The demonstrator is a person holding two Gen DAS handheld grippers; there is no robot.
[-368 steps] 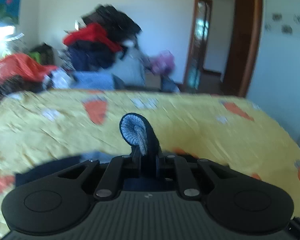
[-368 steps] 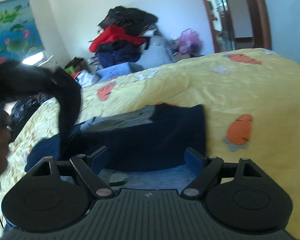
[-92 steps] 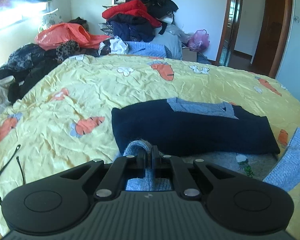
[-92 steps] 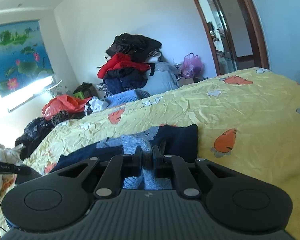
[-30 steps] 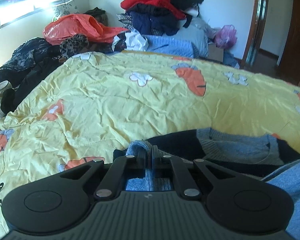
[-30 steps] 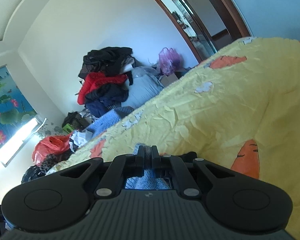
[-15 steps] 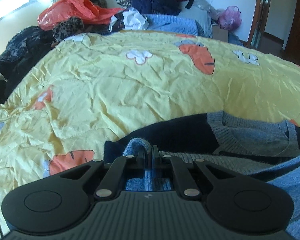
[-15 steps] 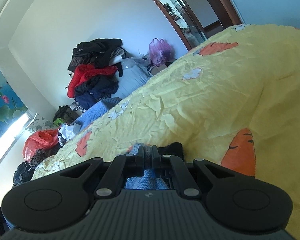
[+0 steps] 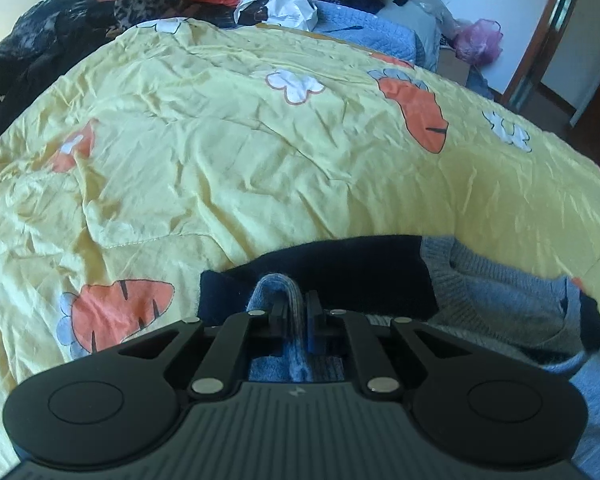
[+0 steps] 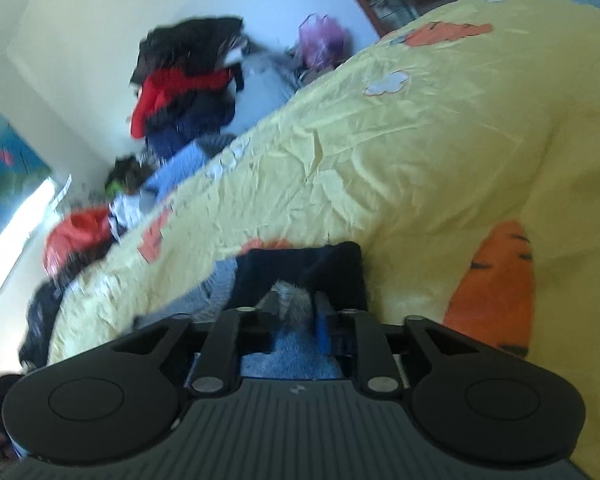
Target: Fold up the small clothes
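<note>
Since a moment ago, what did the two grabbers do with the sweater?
Both carried the sweater's blue-grey hem forward and down over its navy body on the yellow quilt. The right gripper has just been opening; the knit still sits between its parted jaws, seemingly loose. The left gripper stays pinched on its fold of knit. The clothes pile by the wall is unchanged.

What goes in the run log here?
left gripper: shut on sweater hem | right gripper: just opening, hem between | sweater on yellow quilt
</note>
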